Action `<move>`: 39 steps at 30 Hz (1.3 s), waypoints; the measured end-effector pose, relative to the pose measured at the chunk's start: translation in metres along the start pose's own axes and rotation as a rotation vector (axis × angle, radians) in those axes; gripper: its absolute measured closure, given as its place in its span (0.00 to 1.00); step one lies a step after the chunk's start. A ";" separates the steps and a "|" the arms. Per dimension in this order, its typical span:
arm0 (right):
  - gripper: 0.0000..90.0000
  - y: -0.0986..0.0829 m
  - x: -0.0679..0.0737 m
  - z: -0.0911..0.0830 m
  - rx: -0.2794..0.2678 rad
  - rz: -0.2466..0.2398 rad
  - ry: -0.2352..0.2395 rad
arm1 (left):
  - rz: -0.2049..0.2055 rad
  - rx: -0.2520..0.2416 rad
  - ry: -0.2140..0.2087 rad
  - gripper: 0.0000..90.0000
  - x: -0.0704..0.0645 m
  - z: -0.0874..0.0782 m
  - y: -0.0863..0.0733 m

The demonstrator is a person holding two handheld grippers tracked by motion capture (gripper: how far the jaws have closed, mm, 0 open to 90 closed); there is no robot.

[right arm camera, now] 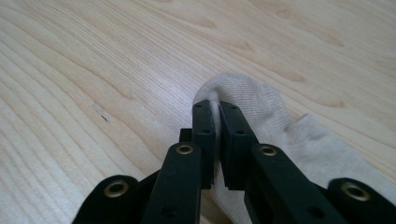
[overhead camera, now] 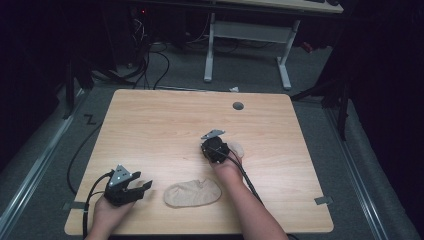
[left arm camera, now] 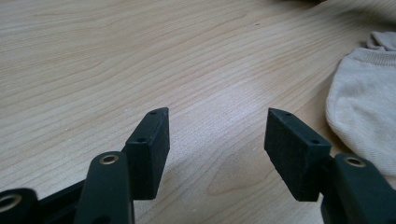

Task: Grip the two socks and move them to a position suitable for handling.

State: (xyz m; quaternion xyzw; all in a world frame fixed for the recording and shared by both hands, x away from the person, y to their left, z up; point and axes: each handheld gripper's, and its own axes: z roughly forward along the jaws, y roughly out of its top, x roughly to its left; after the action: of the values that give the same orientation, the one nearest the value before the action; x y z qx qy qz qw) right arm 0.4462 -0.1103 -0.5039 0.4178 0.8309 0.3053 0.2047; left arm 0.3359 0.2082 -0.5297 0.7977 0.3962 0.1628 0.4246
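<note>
One sock [overhead camera: 192, 194] lies on the table [overhead camera: 160, 125] between the hands, another [overhead camera: 236, 148] farther right.

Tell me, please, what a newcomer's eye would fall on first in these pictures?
Probably the right gripper, shut on a beige sock right of the wooden table's centre. Next, a second beige sock lying flat near the table's front edge, between the person's forearms. Lastly the left gripper, open and empty over bare wood just left of that sock.

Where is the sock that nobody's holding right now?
In the high view the loose sock lies flat near the table's front edge, between the open left gripper and the person's right forearm.
</note>
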 end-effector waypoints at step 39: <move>0.95 0.026 0.012 -0.073 -0.214 -0.023 0.021 | 0.019 -0.006 -0.015 0.45 -0.005 0.001 0.001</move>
State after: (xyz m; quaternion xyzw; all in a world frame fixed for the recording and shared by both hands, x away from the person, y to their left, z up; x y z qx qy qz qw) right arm 0.4105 -0.1126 -0.4340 0.3809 0.8003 0.3942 0.2430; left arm 0.3340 0.2033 -0.5295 0.8014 0.3848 0.1622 0.4282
